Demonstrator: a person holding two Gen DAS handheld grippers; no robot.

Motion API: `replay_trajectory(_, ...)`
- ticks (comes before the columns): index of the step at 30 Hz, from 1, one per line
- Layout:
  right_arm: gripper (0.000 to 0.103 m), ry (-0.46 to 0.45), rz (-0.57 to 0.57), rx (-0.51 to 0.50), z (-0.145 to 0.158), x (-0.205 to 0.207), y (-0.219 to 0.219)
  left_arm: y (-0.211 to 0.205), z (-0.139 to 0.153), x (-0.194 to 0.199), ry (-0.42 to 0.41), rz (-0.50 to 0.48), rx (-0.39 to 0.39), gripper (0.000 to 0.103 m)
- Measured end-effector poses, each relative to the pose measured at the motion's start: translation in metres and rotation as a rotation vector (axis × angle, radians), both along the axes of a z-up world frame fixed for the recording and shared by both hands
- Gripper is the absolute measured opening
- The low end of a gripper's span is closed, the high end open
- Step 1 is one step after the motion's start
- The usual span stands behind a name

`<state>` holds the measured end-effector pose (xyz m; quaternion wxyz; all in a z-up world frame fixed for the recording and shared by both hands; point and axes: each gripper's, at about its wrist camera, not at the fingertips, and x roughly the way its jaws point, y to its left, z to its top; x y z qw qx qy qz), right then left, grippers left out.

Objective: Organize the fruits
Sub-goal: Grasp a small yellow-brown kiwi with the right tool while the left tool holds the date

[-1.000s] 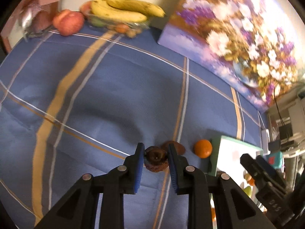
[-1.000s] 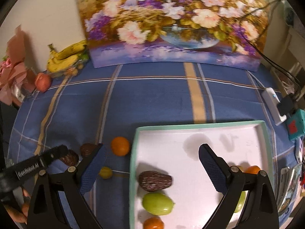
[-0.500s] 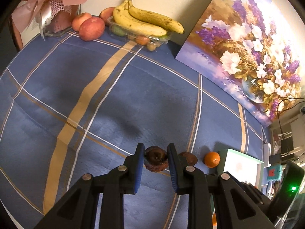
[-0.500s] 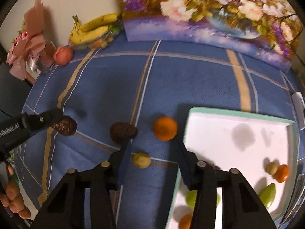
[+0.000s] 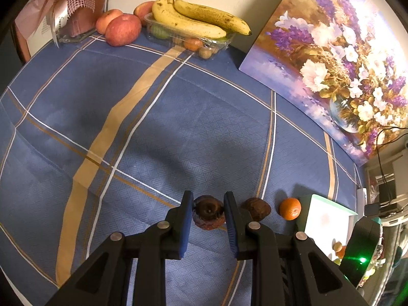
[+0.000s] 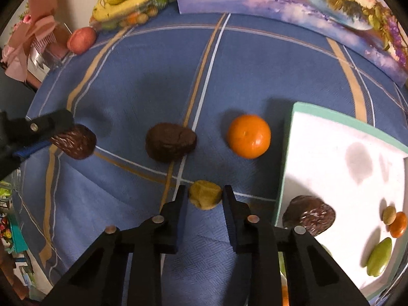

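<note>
Lying flat everywhere: soft blue cloth [image 5: 193, 127] w/ woven little squares, tan & white stripes.

Pinching a dark brown wrinkly fruit [image 5: 208, 215] btwn blue pads: left gripper [image 5: 207, 204], squeezed tight on it, tilting down at the cloth. Showing in the right view too, same shiny bumpy fruit [image 6: 75, 141] sticking out of black fingers at the left edge.

Closing just now on a small yellow lumpy fruit [image 6: 205, 194]: right gripper [image 6: 204, 195], pointing steeply down, pads narrow & touching both sides of it. Fruit sitting on the cloth, near the tray's left edge.

Resting on the cloth, apart from each other: dull brown lumpy fruit [image 6: 170, 142] & round smooth orange [image 6: 248, 136], orange being nearer the tray.

Sitting at the right: flat white tray [image 6: 331, 137] w/ mint green rim. Lying inside: another wrinkly brown fruit [image 6: 309, 216], smooth green fruit [image 6: 380, 256], tiny orange one [image 6: 399, 224], tan round one [image 6: 389, 214].

Waiting far back by the wall: long yellow bananas [image 5: 196, 17] on a clear plastic box, round red apples [image 5: 122, 29].
</note>
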<state>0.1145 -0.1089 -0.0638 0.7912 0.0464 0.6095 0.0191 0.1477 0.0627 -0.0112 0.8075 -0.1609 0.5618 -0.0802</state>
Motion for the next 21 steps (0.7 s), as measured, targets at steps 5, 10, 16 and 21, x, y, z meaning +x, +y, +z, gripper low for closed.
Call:
replay_trajectory(5, 0.028, -0.011, -0.012, 0.013, 0.004, -0.003, -0.004, -0.001, 0.005, -0.001, -0.014, -0.004, -0.001, 0.026)
replay_trajectory(10, 0.028, -0.059, -0.03, 0.025, 0.025, -0.005, -0.012, -0.004, 0.018, -0.002, -0.045, -0.014, -0.004, 0.026)
replay_trajectory(16, 0.028, -0.15, -0.073, 0.016, 0.061, -0.012, -0.03, -0.012, 0.037, -0.006, -0.094, -0.038, -0.005, 0.026)
replay_trajectory(21, 0.028, -0.222, -0.12, -0.013, 0.095, -0.019, -0.051, -0.019, 0.051, -0.012, -0.137, -0.06, -0.006, 0.026)
